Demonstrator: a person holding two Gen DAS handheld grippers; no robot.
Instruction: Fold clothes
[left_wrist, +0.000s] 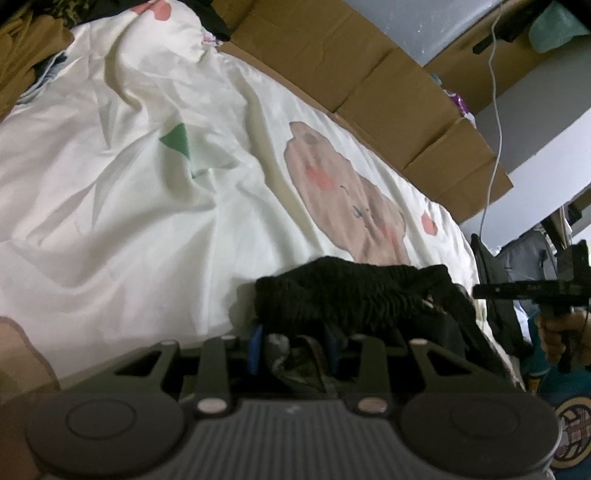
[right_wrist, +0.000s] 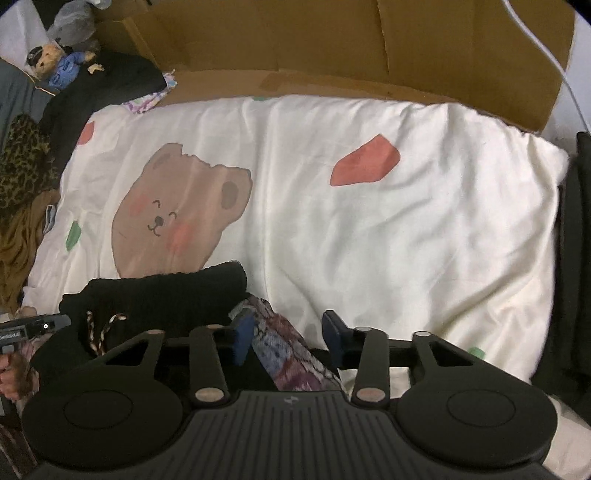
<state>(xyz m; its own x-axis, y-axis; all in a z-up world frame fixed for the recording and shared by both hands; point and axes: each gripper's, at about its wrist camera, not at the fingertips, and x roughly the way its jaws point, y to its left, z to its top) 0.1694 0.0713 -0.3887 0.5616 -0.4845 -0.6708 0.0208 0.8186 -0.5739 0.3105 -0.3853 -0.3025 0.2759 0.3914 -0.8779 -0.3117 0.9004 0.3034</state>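
Light: soft, even indoor light, moderately bright; the cream duvet (right_wrist: 369, 229) reads nearly white in both views.
Shadows: faint in the folds; a soft dark one at the left of the black knit (left_wrist: 343, 295).
Glare: none.
Blur: left view smeared throughout, its bear print (left_wrist: 343, 195) hazy; right view sharper.
Distortion: strong fisheye; the cardboard (right_wrist: 332, 44) bows, corners go black.
Focus: gripper bodies in the foreground soft.

Bear-print quilt (right_wrist: 369, 229), black knit garment (right_wrist: 166, 295)
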